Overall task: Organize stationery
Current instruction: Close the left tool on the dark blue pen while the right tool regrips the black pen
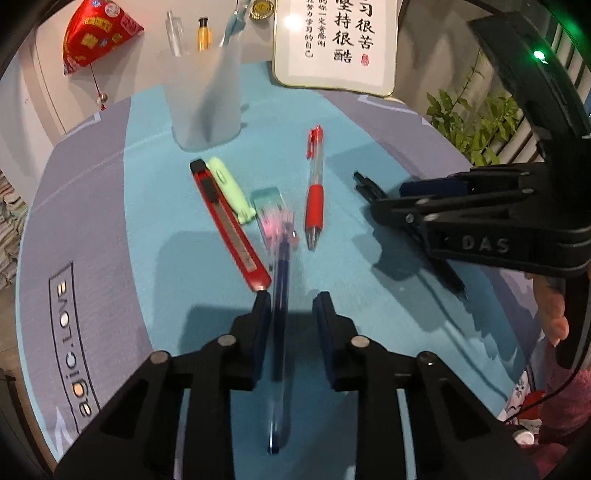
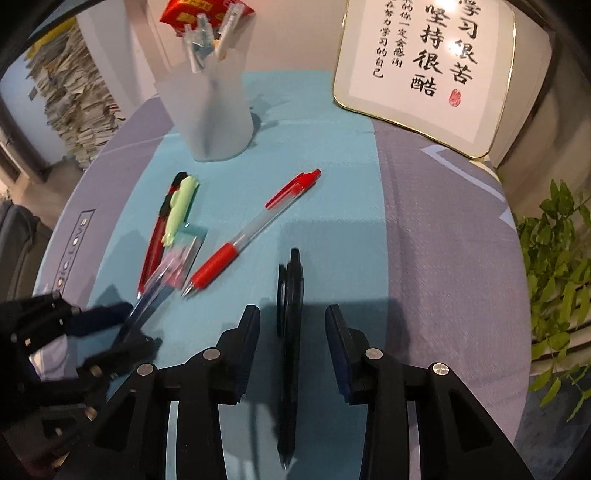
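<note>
A blue pen lies on the teal mat between the fingers of my left gripper. It sits close to the left pad with a gap on the right, so the jaws are open. A black pen lies between the fingers of my right gripper, which is open with room on both sides. Beyond them lie a red pen, a red utility knife, a pale green marker and a small clear packet. A frosted pen cup holding several pens stands at the back.
A framed calligraphy board leans at the back right. A green plant is beyond the table's right edge. A red pouch and small bottles sit behind the cup. Stacked papers are off to the left.
</note>
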Demonstrator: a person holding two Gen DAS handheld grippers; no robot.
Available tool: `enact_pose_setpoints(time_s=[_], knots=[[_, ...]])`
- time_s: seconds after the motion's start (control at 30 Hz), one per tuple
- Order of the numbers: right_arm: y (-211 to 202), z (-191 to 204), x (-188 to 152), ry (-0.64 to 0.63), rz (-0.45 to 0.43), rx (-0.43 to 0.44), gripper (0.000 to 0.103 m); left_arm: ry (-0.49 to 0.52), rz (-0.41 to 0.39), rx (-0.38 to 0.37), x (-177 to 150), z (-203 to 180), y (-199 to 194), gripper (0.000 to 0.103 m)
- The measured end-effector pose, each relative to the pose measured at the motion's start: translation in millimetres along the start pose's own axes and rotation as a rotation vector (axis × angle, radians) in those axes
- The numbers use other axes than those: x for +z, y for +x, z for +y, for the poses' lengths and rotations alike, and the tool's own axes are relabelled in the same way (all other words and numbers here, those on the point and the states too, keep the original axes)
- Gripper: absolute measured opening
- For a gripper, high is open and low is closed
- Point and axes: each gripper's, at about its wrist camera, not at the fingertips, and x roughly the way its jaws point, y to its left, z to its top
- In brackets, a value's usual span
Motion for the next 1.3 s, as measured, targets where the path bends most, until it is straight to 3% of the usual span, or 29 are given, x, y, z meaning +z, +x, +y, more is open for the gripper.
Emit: enact_pose_setpoints(time_s=[0.07, 0.2, 0.23, 0.27, 0.5, 0.57, 0.7, 0.77, 0.9, 1.0, 1.03, 1.17, 1.3], knots=[[3, 1, 2, 0.001, 0.005, -0.004, 0.037, -0.011, 0.003, -0.001, -1, 2, -1, 0.007], [6, 2, 5, -0.006, -0.001, -0.021, 0.034, -0.108, 0.017, 0.004, -6, 19, -7, 0.006], [6, 2, 5, -0.008, -0.004, -0.029, 0.022, -0.115, 0.018, 0.012, -9, 22, -9, 0.006], [5, 3, 4, -0.009, -0.005, -0.034, 0.017, -0.120, 0.017, 0.018, -13, 25, -12, 0.006], [-7, 12, -16, -0.039, 0.008, 0.077, 0.016, -0.139, 0.021, 0.077, -43, 46, -35, 0.007], [-8, 19, -23, -0.069, 0.018, 0.081, 0.016, -0.130, 0.019, 0.102, -43, 46, -35, 0.014], [-7, 26, -28, -0.083, 0.027, 0.076, 0.017, -0.124, 0.005, 0.121, -36, 47, -32, 0.045], [-5, 25, -29, -0.070, 0.027, 0.081, 0.017, -0.111, 0.000, 0.124, -29, 46, -30, 0.045], [-4, 24, -27, -0.065, 0.030, 0.078, 0.017, -0.085, 0.009, 0.123, -17, 42, -18, 0.041], [-4, 26, -26, -0.063, 0.030, 0.074, 0.017, -0.075, 0.007, 0.126, -12, 40, -12, 0.027], [-4, 26, -26, -0.065, 0.030, 0.073, 0.017, -0.072, 0.002, 0.125, -11, 40, -11, 0.027], [-3, 29, -25, -0.080, 0.033, 0.053, 0.017, -0.073, 0.006, 0.109, -9, 41, -10, 0.011], [0, 35, -22, -0.109, 0.026, 0.020, 0.017, -0.066, 0.004, 0.114, -11, 38, -12, 0.010]])
